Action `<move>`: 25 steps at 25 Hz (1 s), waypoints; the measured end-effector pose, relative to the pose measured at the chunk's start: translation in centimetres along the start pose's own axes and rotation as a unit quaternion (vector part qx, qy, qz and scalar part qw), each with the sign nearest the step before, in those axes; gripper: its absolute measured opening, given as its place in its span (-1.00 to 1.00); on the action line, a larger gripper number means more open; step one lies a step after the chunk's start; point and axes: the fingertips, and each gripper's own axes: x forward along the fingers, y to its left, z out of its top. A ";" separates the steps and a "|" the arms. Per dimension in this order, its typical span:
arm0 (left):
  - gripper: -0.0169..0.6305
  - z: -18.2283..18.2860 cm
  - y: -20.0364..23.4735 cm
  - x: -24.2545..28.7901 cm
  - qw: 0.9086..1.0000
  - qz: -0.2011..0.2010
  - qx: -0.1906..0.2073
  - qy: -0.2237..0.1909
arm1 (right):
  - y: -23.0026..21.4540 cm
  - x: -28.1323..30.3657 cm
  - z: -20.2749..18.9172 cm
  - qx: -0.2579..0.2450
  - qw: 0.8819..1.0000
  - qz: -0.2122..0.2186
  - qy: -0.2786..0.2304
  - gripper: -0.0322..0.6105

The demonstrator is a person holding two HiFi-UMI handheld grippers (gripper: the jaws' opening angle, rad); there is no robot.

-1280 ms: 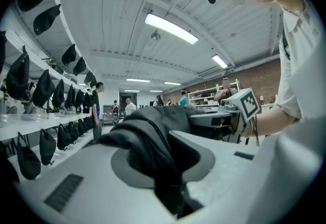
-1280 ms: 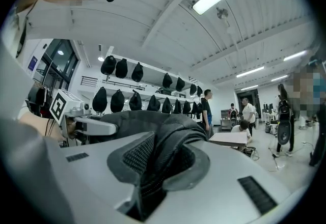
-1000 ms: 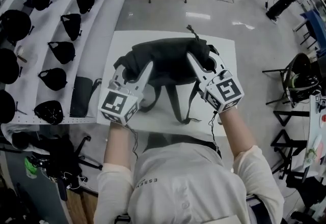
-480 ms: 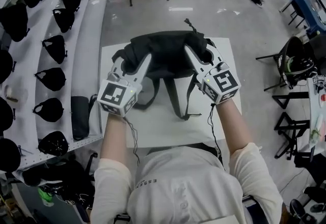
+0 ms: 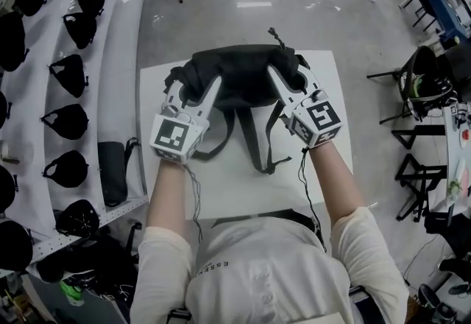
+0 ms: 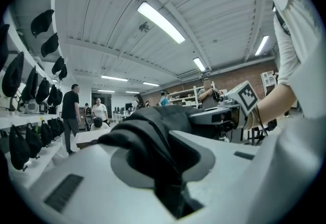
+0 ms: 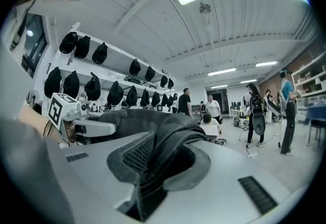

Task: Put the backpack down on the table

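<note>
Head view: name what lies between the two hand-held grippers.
In the head view, the backpack fills it, gripped by left hand-held gripper and right hand-held gripper; its straps hang over the table.

We can read just one bit of txt: small letters "ESSEN", rest unclear, on back of person's shirt (image 5: pixel 246 271).

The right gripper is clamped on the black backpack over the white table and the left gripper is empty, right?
No, the left gripper is not empty: the left gripper view shows backpack fabric pinched between its jaws. The right gripper is clamped on it too, over the white table.
</note>
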 end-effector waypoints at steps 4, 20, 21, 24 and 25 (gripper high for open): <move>-0.69 -1.1 -0.8 -0.2 1.000 -0.018 -0.011 0.012 | 0.3 -0.3 -2.0 0.026 1.000 0.002 0.011 -0.65; -0.69 -6.2 -3.6 -4.5 0.990 -0.030 -0.132 0.046 | 4.1 -3.4 -6.2 0.072 0.996 0.002 0.049 -0.62; -0.69 -6.6 -4.0 -4.8 0.989 -0.032 -0.134 0.047 | 4.4 -3.7 -6.6 0.074 0.996 -0.001 0.053 -0.62; -0.68 -7.4 -5.0 -5.5 0.988 -0.036 -0.139 0.050 | 5.0 -4.7 -7.5 0.079 0.995 -0.012 0.062 -0.62; -0.68 -7.6 -5.3 -5.8 0.988 -0.036 -0.140 0.052 | 5.2 -5.1 -7.8 0.081 0.995 -0.015 0.063 -0.61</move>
